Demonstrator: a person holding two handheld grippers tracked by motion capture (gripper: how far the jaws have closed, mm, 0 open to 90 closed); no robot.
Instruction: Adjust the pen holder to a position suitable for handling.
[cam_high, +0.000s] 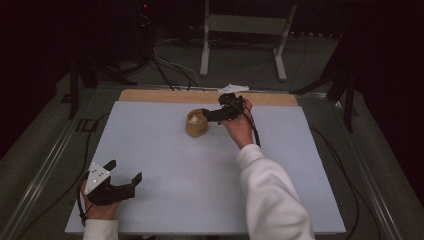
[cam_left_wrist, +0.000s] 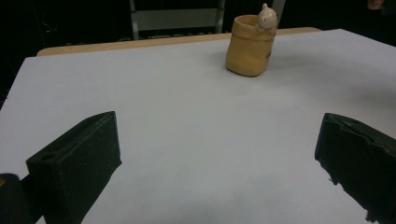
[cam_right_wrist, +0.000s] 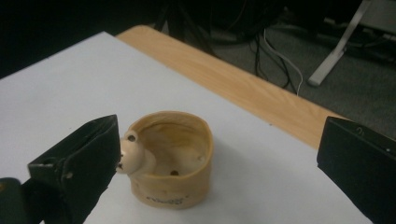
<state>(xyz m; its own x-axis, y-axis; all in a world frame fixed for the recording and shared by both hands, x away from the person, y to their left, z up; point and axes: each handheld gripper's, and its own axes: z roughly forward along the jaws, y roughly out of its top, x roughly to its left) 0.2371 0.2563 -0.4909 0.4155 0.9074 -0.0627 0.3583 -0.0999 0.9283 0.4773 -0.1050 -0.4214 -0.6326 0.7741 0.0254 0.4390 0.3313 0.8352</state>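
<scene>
A tan sack-shaped cup (cam_high: 196, 125) with a small pale animal figure on its rim (cam_right_wrist: 132, 154) stands upright on the white table (cam_high: 165, 170), toward the far middle. My right gripper (cam_high: 212, 114) hovers just right of and above the cup (cam_right_wrist: 173, 163), jaws wide open around nothing; one jaw sits close beside the figure. The cup's inside looks empty. My left gripper (cam_high: 125, 172) rests near the table's front left corner, open and empty, pointing across the table toward the distant cup (cam_left_wrist: 251, 44).
A wooden strip (cam_high: 150, 95) runs along the table's far edge, with a white scrap (cam_high: 232, 88) on it. Cables (cam_high: 170, 70) and a white metal stand (cam_high: 245, 30) lie on the floor beyond. Wide bare white surface (cam_left_wrist: 196, 121) separates the two grippers.
</scene>
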